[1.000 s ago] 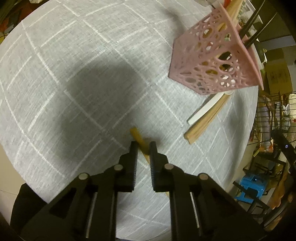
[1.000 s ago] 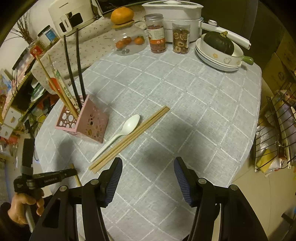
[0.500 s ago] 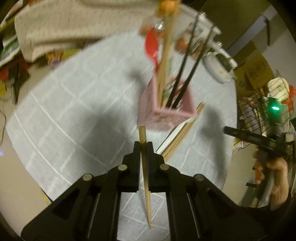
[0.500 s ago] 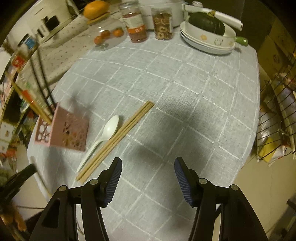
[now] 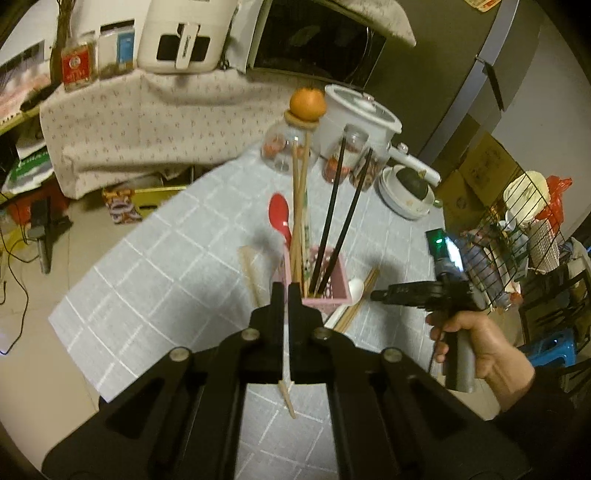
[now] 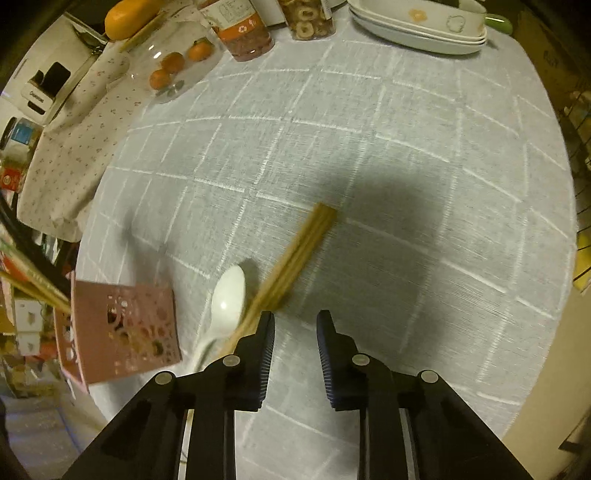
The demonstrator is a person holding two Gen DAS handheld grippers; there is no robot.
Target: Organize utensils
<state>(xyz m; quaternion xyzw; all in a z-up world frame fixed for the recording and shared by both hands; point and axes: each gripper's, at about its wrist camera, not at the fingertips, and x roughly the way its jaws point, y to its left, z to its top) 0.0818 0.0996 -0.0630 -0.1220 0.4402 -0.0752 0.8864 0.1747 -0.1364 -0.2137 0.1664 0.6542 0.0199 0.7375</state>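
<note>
My left gripper (image 5: 286,286) is shut on a wooden chopstick (image 5: 287,397) and holds it above the table, just short of the pink utensil holder (image 5: 325,291). The holder carries black chopsticks (image 5: 332,221), wooden chopsticks (image 5: 297,206) and a red spoon (image 5: 280,218). A second wooden chopstick (image 5: 249,273) appears blurred left of the holder. My right gripper (image 6: 295,319) is open and empty, low over the table, beside a pair of wooden chopsticks (image 6: 291,258) and a white spoon (image 6: 227,299) lying right of the holder (image 6: 123,328).
Jars (image 6: 240,29), a glass dome with oranges (image 6: 173,62) and stacked dishes (image 6: 417,26) stand at the table's far edge. A white pot (image 5: 362,122) is behind them. A wire rack (image 5: 524,229) stands off the table's right side.
My left gripper has lifted the chopstick off the table and tilted up towards the holder. My right gripper has dropped lower and closer to the spoon and chopsticks, its jaws narrower.
</note>
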